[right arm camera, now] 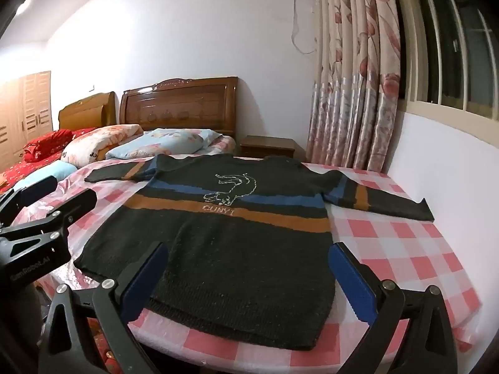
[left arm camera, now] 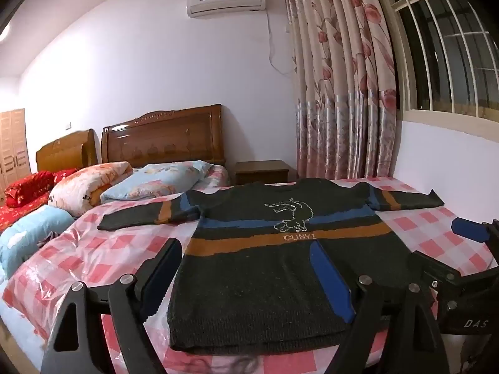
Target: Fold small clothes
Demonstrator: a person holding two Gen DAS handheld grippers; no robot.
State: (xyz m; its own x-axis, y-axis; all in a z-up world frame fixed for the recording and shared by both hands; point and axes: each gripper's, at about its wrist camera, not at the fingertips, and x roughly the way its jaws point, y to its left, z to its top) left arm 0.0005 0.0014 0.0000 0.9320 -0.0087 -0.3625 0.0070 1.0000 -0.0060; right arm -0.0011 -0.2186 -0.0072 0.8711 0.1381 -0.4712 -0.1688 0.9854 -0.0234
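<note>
A small dark knitted sweater with blue and orange stripes and a white animal outline lies flat, front up, on the pink checked bed cover, both sleeves spread out; it also shows in the right wrist view. My left gripper is open and empty, its fingers over the sweater's lower left hem. My right gripper is open and empty, over the lower right hem. The right gripper shows at the right edge of the left wrist view; the left gripper shows at the left edge of the right wrist view.
The bed cover is under clear plastic. Pillows and folded quilts lie at the bed's head by the wooden headboard. A nightstand, a floral curtain and the wall under a barred window border the right side.
</note>
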